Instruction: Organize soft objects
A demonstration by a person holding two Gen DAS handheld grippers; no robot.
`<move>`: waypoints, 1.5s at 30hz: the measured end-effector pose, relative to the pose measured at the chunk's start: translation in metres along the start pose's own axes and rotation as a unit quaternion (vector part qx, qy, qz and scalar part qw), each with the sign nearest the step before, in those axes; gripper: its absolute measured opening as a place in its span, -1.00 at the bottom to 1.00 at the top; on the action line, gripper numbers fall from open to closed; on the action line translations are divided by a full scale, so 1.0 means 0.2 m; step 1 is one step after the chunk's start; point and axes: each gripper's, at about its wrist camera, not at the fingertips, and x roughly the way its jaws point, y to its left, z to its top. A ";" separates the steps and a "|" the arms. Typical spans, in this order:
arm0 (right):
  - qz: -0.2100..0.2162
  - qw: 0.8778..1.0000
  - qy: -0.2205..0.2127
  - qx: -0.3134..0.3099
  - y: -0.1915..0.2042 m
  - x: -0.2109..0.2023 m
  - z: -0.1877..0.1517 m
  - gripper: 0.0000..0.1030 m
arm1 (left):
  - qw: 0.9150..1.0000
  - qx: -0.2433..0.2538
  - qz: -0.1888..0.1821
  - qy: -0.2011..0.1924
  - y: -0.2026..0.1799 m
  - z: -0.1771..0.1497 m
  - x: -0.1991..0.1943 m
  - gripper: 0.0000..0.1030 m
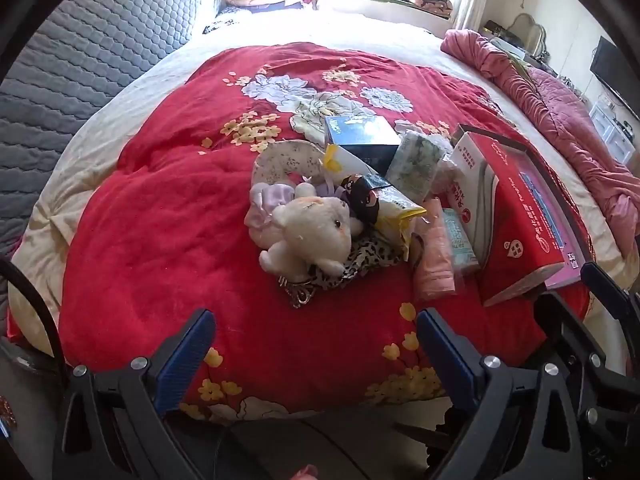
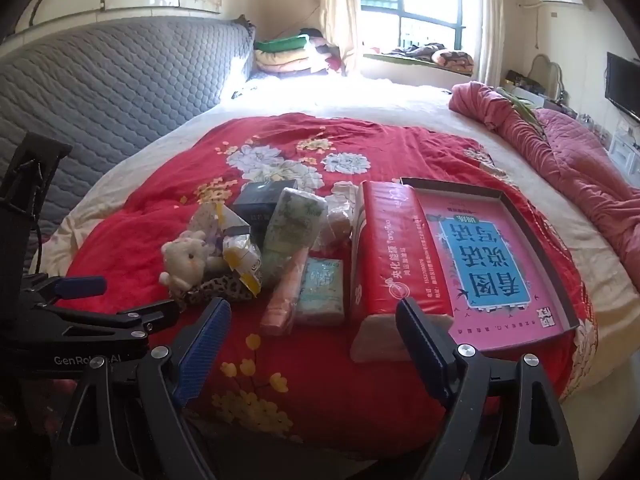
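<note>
On the red floral quilt, the clutter sits mid-bed, just ahead of both tools. Furthest left in the heap is a cream plush toy, lying on a leopard-print pouch with a yellow-edged snack bag leaning against it. The plush looks light and squashy; a pinch across its round head or body should hold, though the fur may compress and slip. Next come a floral-wrapped tissue pack, a pink wrapped roll and a small teal tissue pack, all soft, light and film-covered, so likely slick; best taken across their narrow sides. To the right lies a large red tissue package, bulky but yielding, probably too wide except at a corner or seam. It rests against a shallow dark tray holding a pink book.

The left gripper hovers with its jaws spread wide, holding nothing. The right gripper is likewise spread apart and empty, near the red package's front end.
</note>
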 end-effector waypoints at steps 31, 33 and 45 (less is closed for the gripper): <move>-0.027 1.000 0.011 0.009 -0.03 -0.02 -0.04 0.66 | 1.000 -0.027 -0.006 -0.012 0.07 -0.02 -0.03 0.96; -0.029 0.999 0.012 0.010 -0.03 -0.02 -0.04 0.66 | 1.000 -0.027 -0.006 -0.013 0.07 -0.02 -0.03 0.96; -0.029 0.999 0.012 0.009 -0.02 -0.02 -0.04 0.66 | 1.000 -0.025 -0.007 -0.014 0.06 -0.02 -0.04 0.96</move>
